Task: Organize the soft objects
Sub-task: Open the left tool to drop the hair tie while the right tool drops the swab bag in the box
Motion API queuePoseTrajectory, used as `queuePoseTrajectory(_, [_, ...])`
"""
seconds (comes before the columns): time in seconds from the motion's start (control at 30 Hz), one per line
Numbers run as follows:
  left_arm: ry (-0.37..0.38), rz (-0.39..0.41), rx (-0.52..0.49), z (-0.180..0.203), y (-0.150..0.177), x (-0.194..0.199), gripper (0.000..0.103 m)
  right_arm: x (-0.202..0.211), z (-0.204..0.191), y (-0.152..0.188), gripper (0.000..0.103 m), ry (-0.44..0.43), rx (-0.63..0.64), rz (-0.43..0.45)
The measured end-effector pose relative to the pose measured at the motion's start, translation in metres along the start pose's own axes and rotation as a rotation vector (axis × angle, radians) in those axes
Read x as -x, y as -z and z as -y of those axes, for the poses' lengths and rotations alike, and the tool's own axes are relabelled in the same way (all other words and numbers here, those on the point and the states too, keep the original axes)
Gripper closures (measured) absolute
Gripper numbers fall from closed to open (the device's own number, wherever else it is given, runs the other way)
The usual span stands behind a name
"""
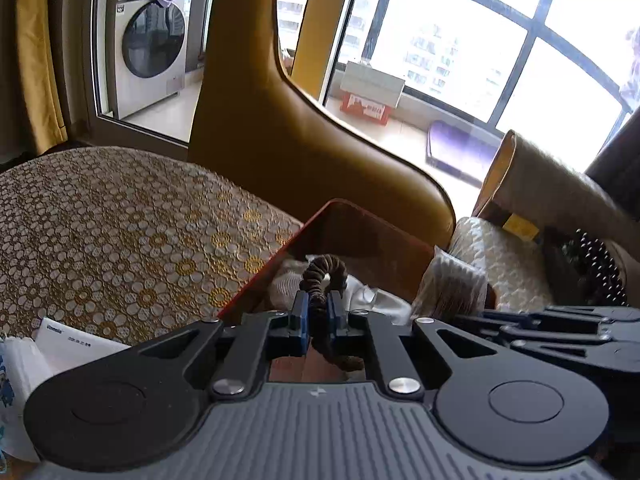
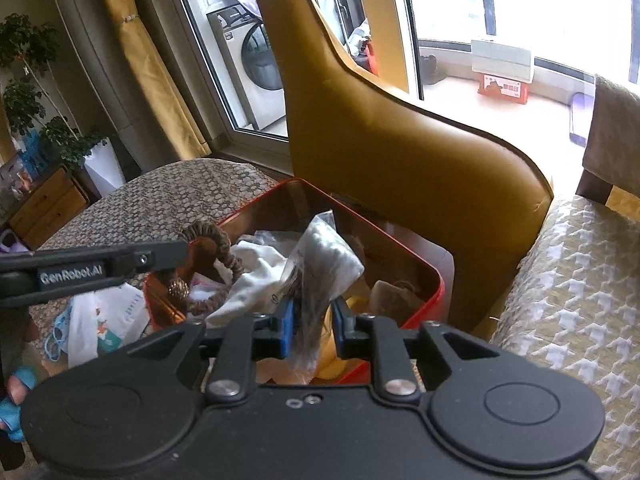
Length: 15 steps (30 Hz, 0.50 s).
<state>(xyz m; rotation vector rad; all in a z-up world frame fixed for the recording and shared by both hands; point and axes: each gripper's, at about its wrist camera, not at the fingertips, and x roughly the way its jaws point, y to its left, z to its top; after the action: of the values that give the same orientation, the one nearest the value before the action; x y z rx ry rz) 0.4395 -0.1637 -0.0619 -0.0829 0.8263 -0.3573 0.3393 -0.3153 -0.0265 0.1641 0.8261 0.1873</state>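
My left gripper (image 1: 318,314) is shut on a brown ruffled scrunchie (image 1: 324,270) and holds it over the near left corner of a red box (image 1: 256,280). The scrunchie also shows in the right wrist view (image 2: 208,240), with the left gripper (image 2: 176,256) reaching in from the left. My right gripper (image 2: 314,322) is shut on a clear plastic packet with something dark inside (image 2: 320,264), above the red box (image 2: 438,284). The box holds white cloth (image 2: 256,276) and other soft items.
The box stands on a table with a patterned brown cloth (image 1: 120,232). A mustard leather chair (image 2: 400,152) rises behind it. A cushioned seat with a houndstooth cover (image 2: 580,300) is at the right. White packets (image 2: 104,320) lie on the table left of the box.
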Motion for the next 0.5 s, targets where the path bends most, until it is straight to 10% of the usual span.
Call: queuePoseTrajectory(0.5, [-0.076,-0.037,-0.097,0.012,0.012,-0.014,0.093,0.000,0.006,0.002,0.076,0.033,0.043,-0.004])
